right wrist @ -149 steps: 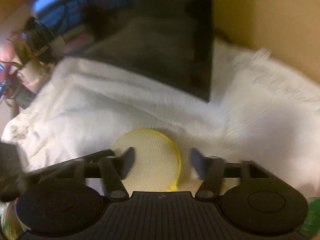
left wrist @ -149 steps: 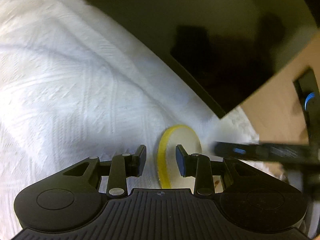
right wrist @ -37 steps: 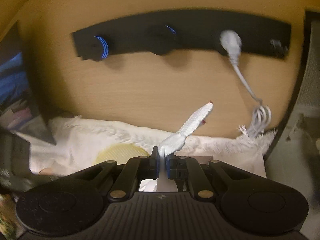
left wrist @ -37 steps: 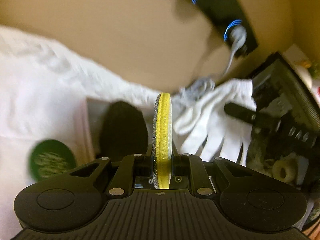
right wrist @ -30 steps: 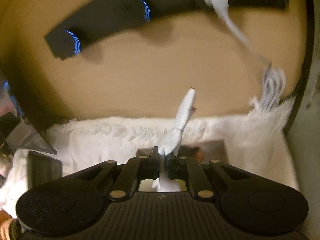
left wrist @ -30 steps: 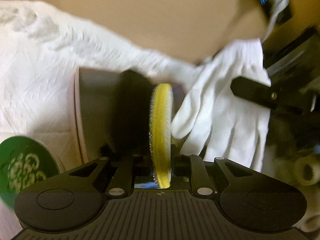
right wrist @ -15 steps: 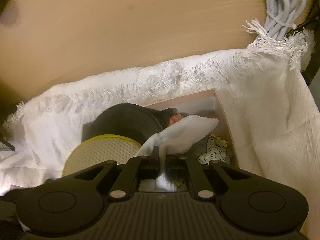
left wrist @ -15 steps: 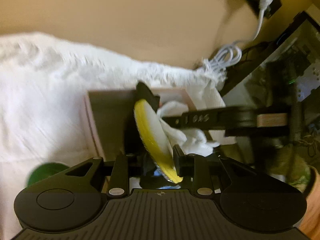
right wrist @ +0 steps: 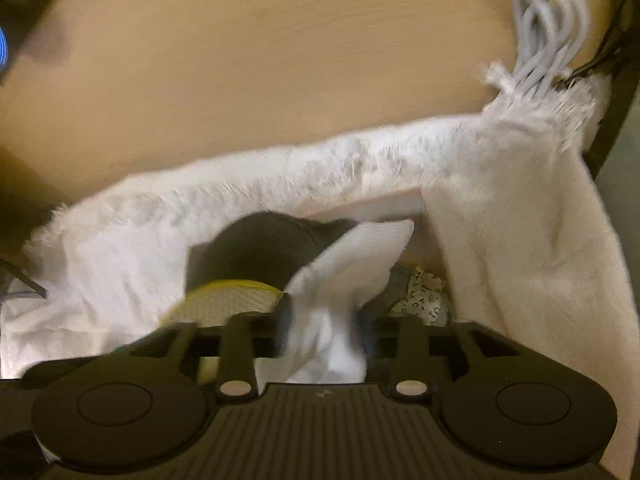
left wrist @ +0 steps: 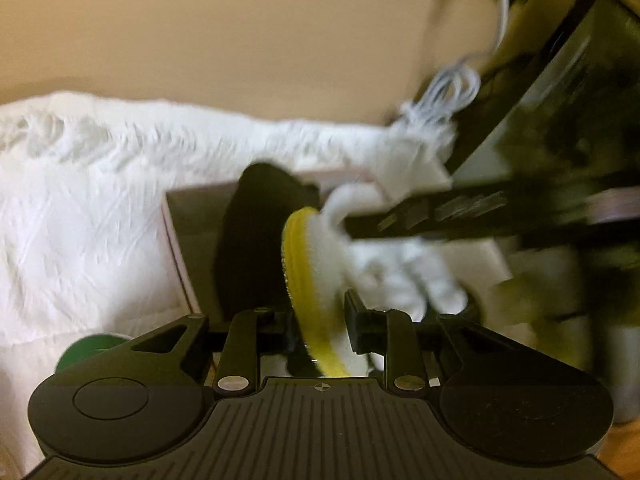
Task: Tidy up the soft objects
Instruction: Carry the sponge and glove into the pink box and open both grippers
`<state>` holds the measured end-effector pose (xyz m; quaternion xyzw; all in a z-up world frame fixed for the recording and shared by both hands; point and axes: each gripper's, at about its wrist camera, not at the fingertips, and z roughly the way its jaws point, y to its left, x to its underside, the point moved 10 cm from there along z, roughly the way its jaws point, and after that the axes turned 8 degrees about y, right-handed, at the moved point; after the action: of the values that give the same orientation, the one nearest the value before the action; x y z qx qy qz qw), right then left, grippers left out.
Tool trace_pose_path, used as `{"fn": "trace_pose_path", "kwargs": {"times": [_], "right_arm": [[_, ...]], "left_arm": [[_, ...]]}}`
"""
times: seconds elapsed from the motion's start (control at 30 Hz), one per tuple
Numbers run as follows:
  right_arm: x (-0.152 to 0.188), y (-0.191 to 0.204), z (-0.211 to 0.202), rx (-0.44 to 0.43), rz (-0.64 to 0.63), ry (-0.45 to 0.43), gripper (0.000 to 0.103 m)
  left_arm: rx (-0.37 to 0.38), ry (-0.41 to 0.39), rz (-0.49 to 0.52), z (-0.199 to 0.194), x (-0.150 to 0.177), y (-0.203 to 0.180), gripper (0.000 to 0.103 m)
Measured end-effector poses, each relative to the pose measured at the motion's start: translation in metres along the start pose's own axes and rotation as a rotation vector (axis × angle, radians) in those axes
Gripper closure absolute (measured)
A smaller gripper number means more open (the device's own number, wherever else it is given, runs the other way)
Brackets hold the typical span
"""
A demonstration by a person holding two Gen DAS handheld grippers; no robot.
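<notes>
Jaws of our left gripper (left wrist: 319, 322) stand apart with the yellow sponge disc (left wrist: 310, 280) leaning tilted between them; the right finger's pad shows a gap to the disc, and we cannot tell whether the left pad touches it. Jaws of our right gripper (right wrist: 326, 326) are opening, with the white glove (right wrist: 344, 280) between them; its cloth bunches up in the gap and one end juts up and to the right over the box.

From the left wrist view, the disc stands on edge over the pink-rimmed box (left wrist: 176, 236), its white face turned toward the glove (left wrist: 400, 268), which lies crumpled just beside it inside the box. A black soft object (left wrist: 252, 236) sits behind the disc against the box's far side. Our right gripper's finger (left wrist: 424, 216) reaches in from the right across the glove.

From the right wrist view, the disc (right wrist: 228, 300) lies to the left of the glove, in front of the same black object (right wrist: 268, 244). A scrap with black-and-white print (right wrist: 424, 296) shows at the box's right corner. The box rests on a white fringed cloth (right wrist: 520, 220) spread over the bench (right wrist: 280, 60). A coiled white cable (right wrist: 548, 28) hangs at the cloth's far right corner. A green round thing (left wrist: 88, 350) peeks out at the left of our left gripper.
</notes>
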<state>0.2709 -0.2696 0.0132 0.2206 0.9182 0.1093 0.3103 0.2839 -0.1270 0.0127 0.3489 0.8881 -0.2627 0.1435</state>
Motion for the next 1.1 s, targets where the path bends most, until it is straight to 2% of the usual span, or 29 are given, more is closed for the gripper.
{"fn": "trace_pose_path", "kwargs": {"times": [0.1, 0.3, 0.47, 0.57, 0.63, 0.73, 0.9, 0.97, 1.0, 1.1], "right_arm": [[0.003, 0.003, -0.028, 0.007, -0.017, -0.046, 0.056], [0.025, 0.006, -0.073, 0.004, -0.008, -0.108, 0.056], [0.061, 0.005, -0.056, -0.014, 0.006, -0.03, 0.056], [0.068, -0.001, -0.048, 0.051, 0.0, -0.064, 0.055], [0.069, -0.002, -0.044, 0.061, 0.01, -0.07, 0.055], [0.068, -0.001, -0.04, 0.091, -0.003, -0.078, 0.055], [0.069, 0.007, -0.035, 0.143, -0.051, -0.103, 0.055], [0.07, 0.01, -0.034, 0.154, -0.062, -0.109, 0.055], [0.07, 0.011, -0.035, 0.154, -0.062, -0.109, 0.055], [0.072, 0.014, -0.041, 0.123, -0.051, -0.112, 0.055]], "left_arm": [[-0.038, 0.014, 0.013, 0.012, 0.0, 0.004, 0.07], [-0.013, 0.008, -0.003, 0.013, 0.001, 0.012, 0.07], [0.012, 0.0, -0.004, 0.007, 0.003, 0.01, 0.07], [0.021, 0.003, 0.017, -0.004, 0.004, 0.008, 0.072], [0.019, -0.012, 0.029, -0.017, 0.003, 0.007, 0.072], [0.001, -0.064, 0.042, -0.041, -0.002, 0.006, 0.072], [-0.029, -0.244, 0.04, -0.09, -0.012, 0.002, 0.072], [-0.021, -0.284, 0.031, -0.097, -0.015, -0.001, 0.072], [-0.004, -0.276, 0.027, -0.094, -0.016, -0.004, 0.072], [0.022, -0.162, 0.037, -0.06, -0.01, -0.008, 0.072]]}}
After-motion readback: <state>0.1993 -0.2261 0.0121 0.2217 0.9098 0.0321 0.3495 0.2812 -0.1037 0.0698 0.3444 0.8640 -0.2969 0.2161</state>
